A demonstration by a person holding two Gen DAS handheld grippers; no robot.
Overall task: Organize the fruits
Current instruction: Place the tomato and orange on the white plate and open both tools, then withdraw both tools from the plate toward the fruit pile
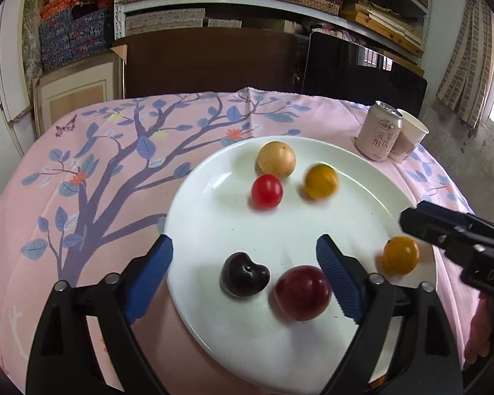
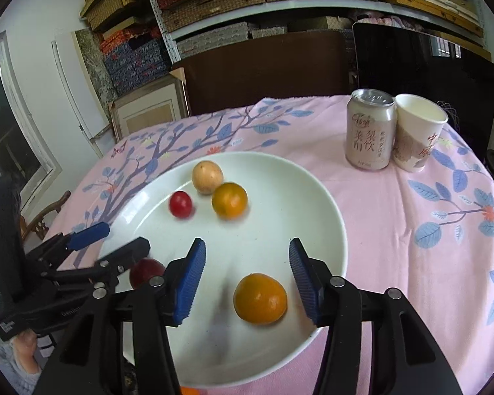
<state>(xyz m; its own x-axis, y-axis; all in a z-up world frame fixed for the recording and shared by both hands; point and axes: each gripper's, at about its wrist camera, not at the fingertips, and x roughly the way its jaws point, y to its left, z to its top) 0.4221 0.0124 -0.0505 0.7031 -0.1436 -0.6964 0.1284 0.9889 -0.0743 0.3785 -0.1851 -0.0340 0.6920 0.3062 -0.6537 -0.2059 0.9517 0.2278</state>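
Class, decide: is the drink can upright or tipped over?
Upright: the drink can stands on its base, silver top up, beside the paper cup.

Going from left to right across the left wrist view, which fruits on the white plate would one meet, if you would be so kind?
dark cherry → red cherry tomato → dark red plum → far orange fruit → near orange fruit. The pale yellow fruit overlaps the tomato's span, so it is left out.

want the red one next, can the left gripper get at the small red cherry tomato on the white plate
Probably yes: the left gripper is open, and the small red cherry tomato lies apart from other fruit, beyond the dark cherry.
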